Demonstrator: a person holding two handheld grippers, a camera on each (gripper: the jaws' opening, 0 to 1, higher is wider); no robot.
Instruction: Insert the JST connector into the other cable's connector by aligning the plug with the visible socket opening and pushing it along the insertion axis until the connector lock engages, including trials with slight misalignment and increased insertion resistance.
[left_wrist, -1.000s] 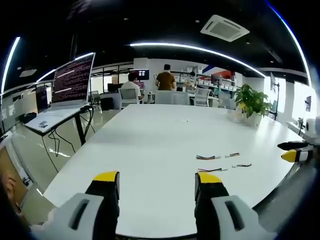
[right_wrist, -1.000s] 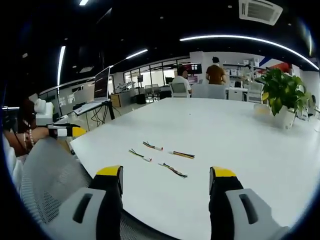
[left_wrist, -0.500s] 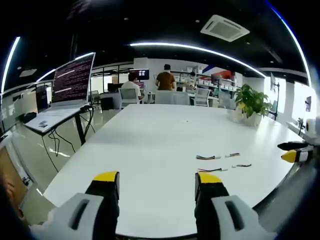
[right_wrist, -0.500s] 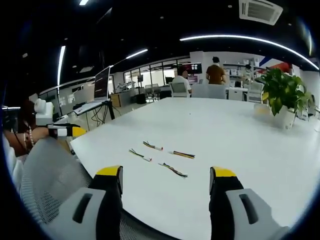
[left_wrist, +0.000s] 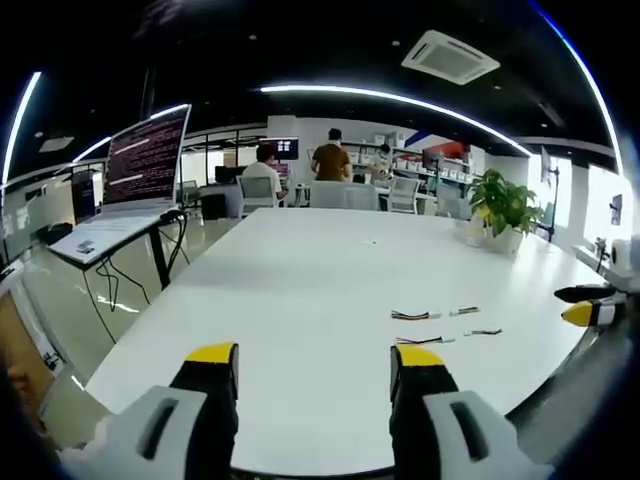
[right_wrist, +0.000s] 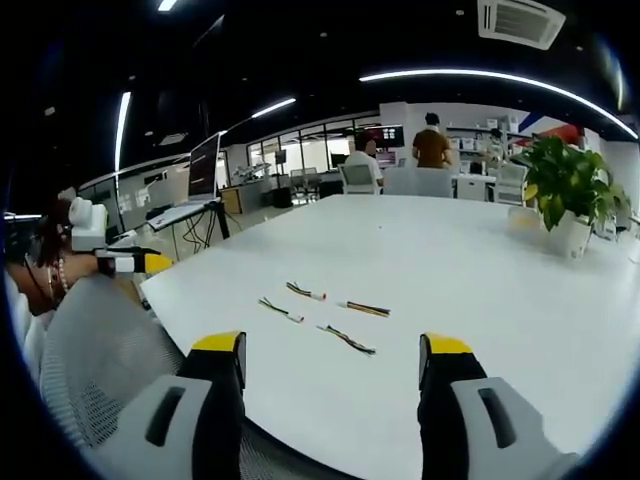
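Note:
Several short JST cables lie on the white table. In the left gripper view they sit right of centre: one cable, a second cable, a third cable and another cable. The right gripper view has the same cables ahead: one cable, a second cable, a third cable and another cable. My left gripper is open and empty near the table's edge. My right gripper is open and empty too. The right gripper's tip shows at the far right, the left gripper's tip at the far left.
A potted plant stands far across the table. A monitor on a desk is at the left. A grey mesh chair sits by the table edge. People work at desks in the background.

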